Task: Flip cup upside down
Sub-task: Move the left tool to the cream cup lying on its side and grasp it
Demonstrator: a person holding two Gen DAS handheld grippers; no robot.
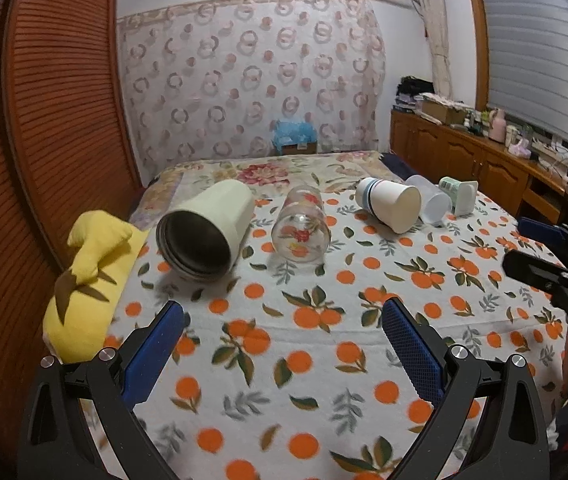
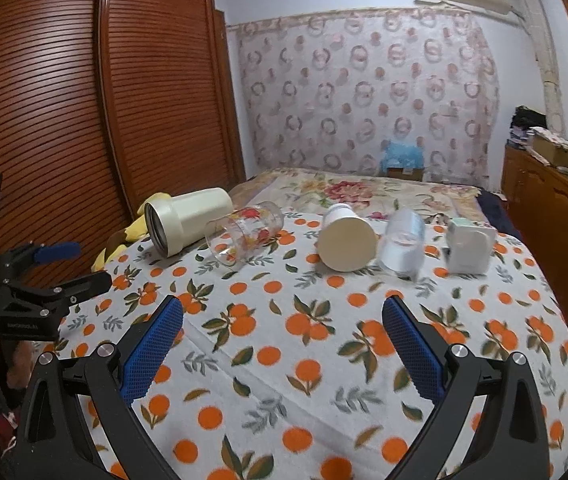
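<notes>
left claw (image 1: 284, 340) gaping, gripping nothing | right claw (image 2: 284, 340) gaping too, both hovering over orange-print blanket (image 2: 304, 360) | cups all lying sideways beyond claws: cream tumbler (image 1: 207, 232), floral glass (image 1: 302, 226) right of tumbler, paper cup (image 1: 392, 204) further right | flipping not begun, judging nothing done

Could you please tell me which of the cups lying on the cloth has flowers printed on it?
The clear glass cup, second from left; the other cups show no flowers.
</notes>
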